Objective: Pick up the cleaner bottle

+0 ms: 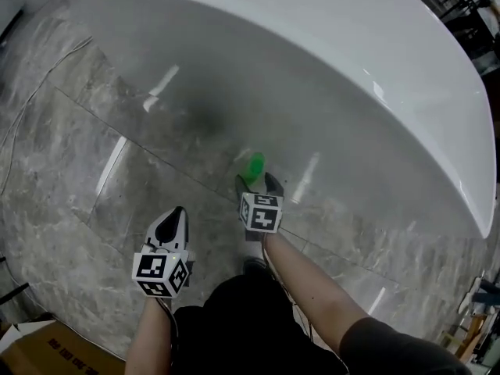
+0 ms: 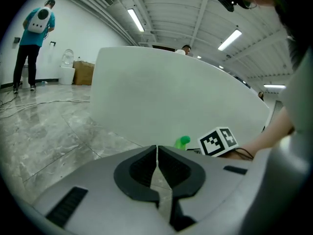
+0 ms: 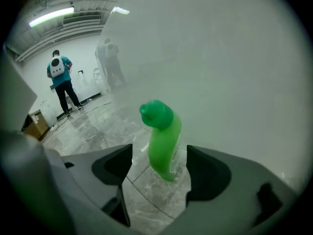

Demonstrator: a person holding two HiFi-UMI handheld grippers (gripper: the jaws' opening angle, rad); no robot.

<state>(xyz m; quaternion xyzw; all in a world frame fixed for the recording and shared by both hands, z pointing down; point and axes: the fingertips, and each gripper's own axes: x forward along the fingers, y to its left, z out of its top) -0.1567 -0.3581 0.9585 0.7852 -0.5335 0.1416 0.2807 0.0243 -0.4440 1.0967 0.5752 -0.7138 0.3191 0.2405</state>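
Observation:
The cleaner bottle (image 1: 254,166) is bright green with a bent neck. It stands upright on the grey marble floor, close to the white bathtub (image 1: 328,61). My right gripper (image 1: 258,184) is open, one jaw on each side of the bottle. In the right gripper view the bottle (image 3: 164,136) sits between the dark pads (image 3: 208,173) with a gap on both sides. My left gripper (image 1: 173,213) hangs to the left and nearer to me, apart from the bottle. Its jaws are shut with nothing between them (image 2: 157,151). From there the bottle's cap (image 2: 183,141) shows beside the right gripper's marker cube (image 2: 218,141).
The bathtub's curved wall (image 3: 234,72) rises right behind the bottle. A cardboard box (image 1: 55,354) lies at the lower left, and a thin cable (image 1: 31,92) runs over the floor. A person in a teal shirt (image 2: 32,38) stands far off by the wall.

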